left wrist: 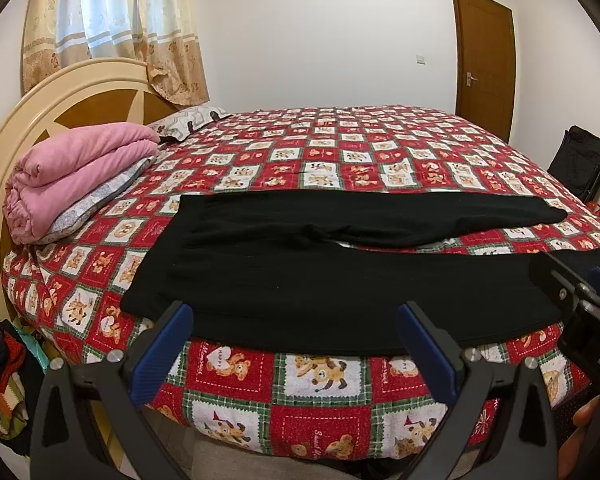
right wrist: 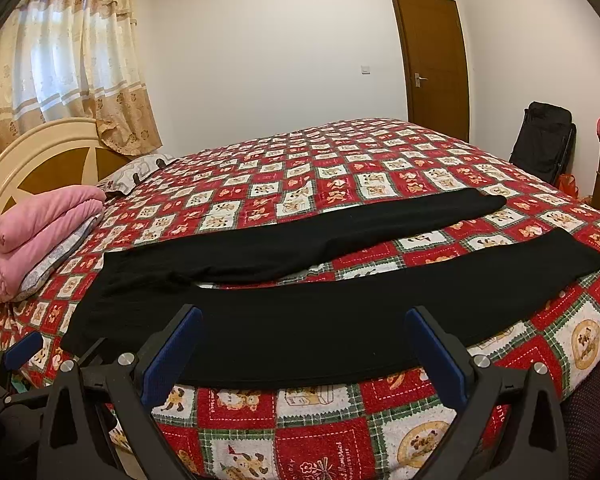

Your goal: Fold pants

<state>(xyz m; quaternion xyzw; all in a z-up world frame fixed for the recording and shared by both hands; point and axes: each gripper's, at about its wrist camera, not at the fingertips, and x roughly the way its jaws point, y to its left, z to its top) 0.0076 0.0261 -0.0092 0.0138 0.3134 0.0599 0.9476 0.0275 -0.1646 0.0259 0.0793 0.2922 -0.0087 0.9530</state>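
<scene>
Black pants point(left wrist: 324, 280) lie flat on the bed, waist to the left, two legs spread apart to the right. They also show in the right wrist view point(right wrist: 320, 320). My left gripper point(left wrist: 296, 312) is open and empty, its blue-padded fingers at the near edge of the near leg, close to the waist. My right gripper point(right wrist: 304, 318) is open and empty, at the near edge of the same leg further right. The right gripper shows at the right edge of the left wrist view point(left wrist: 580, 296); the left gripper shows at the left edge of the right wrist view point(right wrist: 22, 350).
The bed has a red teddy-bear quilt point(left wrist: 320, 152). A folded pink blanket point(left wrist: 72, 176) sits by the cream headboard point(left wrist: 28, 108) at left. A pile of clothes point(left wrist: 0, 376) lies on the floor at left. A black suitcase point(right wrist: 542, 144) and a brown door point(right wrist: 434, 60) stand beyond the bed.
</scene>
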